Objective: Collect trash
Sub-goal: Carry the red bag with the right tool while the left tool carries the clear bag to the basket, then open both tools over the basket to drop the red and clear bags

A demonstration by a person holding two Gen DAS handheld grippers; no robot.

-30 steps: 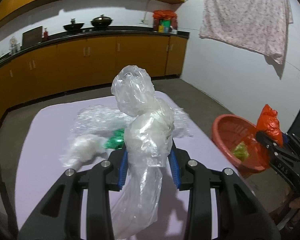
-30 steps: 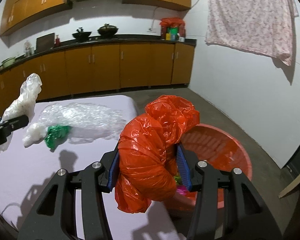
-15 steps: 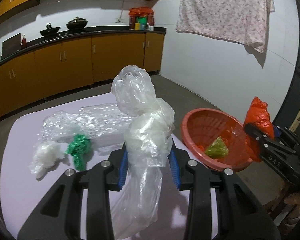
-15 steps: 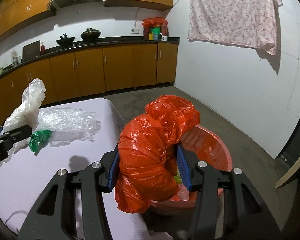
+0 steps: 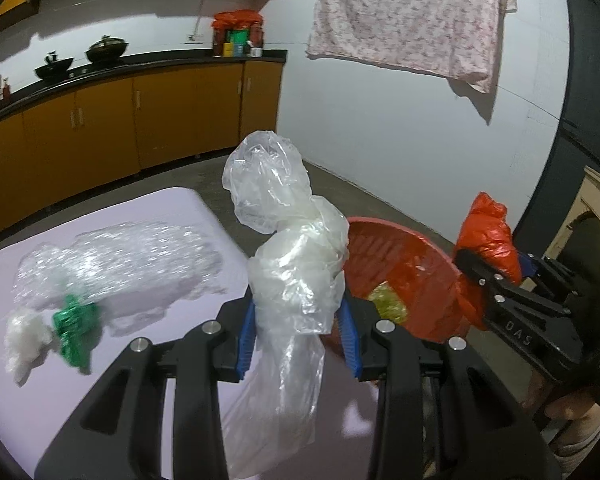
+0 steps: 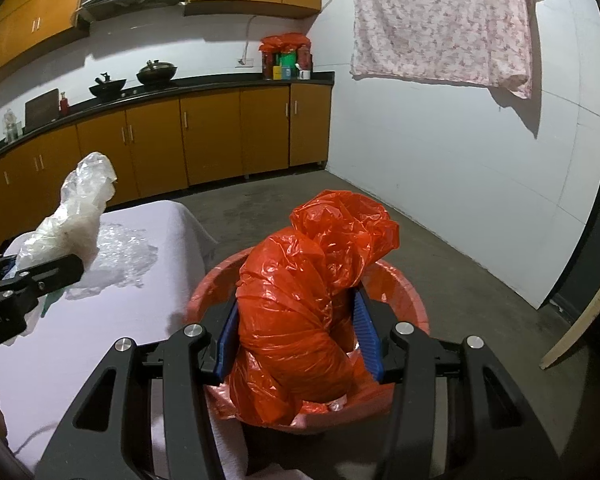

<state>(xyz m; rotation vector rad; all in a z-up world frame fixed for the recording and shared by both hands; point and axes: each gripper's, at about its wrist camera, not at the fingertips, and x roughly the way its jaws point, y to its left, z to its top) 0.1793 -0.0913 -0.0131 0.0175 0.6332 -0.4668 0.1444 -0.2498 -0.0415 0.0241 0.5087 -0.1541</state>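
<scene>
Between the blue-padded fingers of the left gripper (image 5: 298,336), a crumpled clear plastic bag (image 5: 296,276) stands pinched, its tail hanging over the bench (image 5: 180,208). The right gripper (image 6: 298,336) has its fingers clenched on an orange plastic bag (image 6: 312,308), held directly above the red basin (image 6: 404,296), which sits on the floor against the bench's right edge and holds a yellowish-green scrap (image 5: 388,304). Farther on the bench, toward its far left corner, lie bubble wrap (image 5: 132,264), a green wad (image 5: 76,324) and a white wad (image 5: 24,340).
</scene>
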